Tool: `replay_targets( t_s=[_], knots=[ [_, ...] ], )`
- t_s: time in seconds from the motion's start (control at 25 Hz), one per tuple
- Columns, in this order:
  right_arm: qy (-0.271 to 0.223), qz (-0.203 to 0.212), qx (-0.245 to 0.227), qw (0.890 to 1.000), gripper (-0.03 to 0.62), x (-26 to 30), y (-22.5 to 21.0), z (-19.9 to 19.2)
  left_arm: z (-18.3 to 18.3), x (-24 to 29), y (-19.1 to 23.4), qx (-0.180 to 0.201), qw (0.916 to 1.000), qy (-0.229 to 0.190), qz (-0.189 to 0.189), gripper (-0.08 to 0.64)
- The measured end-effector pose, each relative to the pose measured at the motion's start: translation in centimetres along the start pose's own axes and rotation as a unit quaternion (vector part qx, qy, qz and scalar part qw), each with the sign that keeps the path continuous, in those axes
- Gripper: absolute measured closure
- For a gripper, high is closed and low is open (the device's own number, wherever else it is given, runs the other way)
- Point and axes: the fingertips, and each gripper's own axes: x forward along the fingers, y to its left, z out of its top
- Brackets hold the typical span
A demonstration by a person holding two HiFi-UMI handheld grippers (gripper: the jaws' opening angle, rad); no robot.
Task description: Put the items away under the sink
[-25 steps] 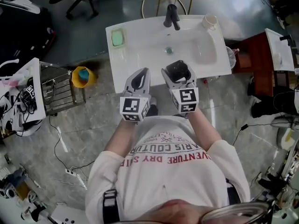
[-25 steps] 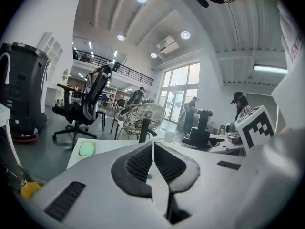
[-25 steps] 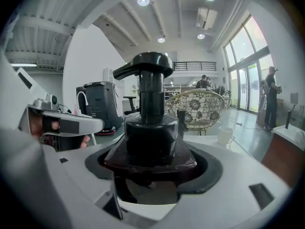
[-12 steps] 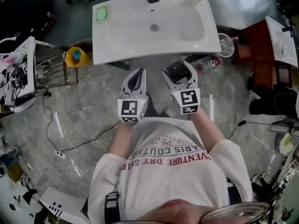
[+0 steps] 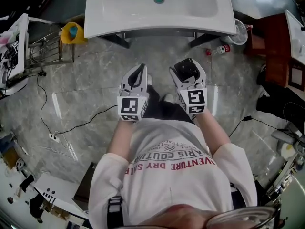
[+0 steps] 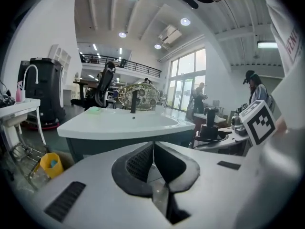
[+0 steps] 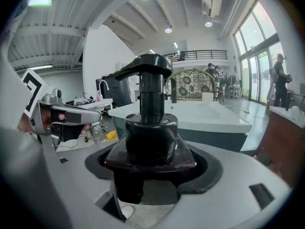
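Nearest, the left gripper (image 6: pixel 153 152) has its fingers (image 6: pixel 134 163) pressed together on nothing, and just to its right the right gripper (image 7: pixel 151 175) pinches the base of a dark pump bottle (image 7: pixel 150 128). Bare marble floor (image 5: pixel 95 104) lies open from both grippers to the near edge of the white sink (image 5: pixel 157 28). At the far left a yellow bucket (image 5: pixel 71 32) sits beside a wire rack (image 5: pixel 45 49), and a small bottle (image 5: pixel 218 50) lies on the floor by the sink's right near corner.

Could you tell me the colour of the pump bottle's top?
The pump bottle has a black top, clearest in the right gripper view.
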Motion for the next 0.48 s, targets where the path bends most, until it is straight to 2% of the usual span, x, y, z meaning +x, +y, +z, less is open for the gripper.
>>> replay_targets(
  t_s=[0.12,0.36,0.48],
  knots=[
    [0.003,0.002,-0.002,1.000,0.213,2.4,-0.1,-4.0,-3.7,1.6,1.6,0.016,0.9999,0.001,-0.001,0.532],
    [0.007,0.006,0.005,1.000,0.213,9.8,-0.4,-12.5,-11.6,6.3,6.6,0.011,0.9996,-0.014,0.021,0.532],
    [0.000,0.009,-0.003,1.000,0.213,13.9,-0.8,-16.2,-15.8,9.3,8.2,0.011,0.9995,-0.026,0.017,0.534]
  ],
)
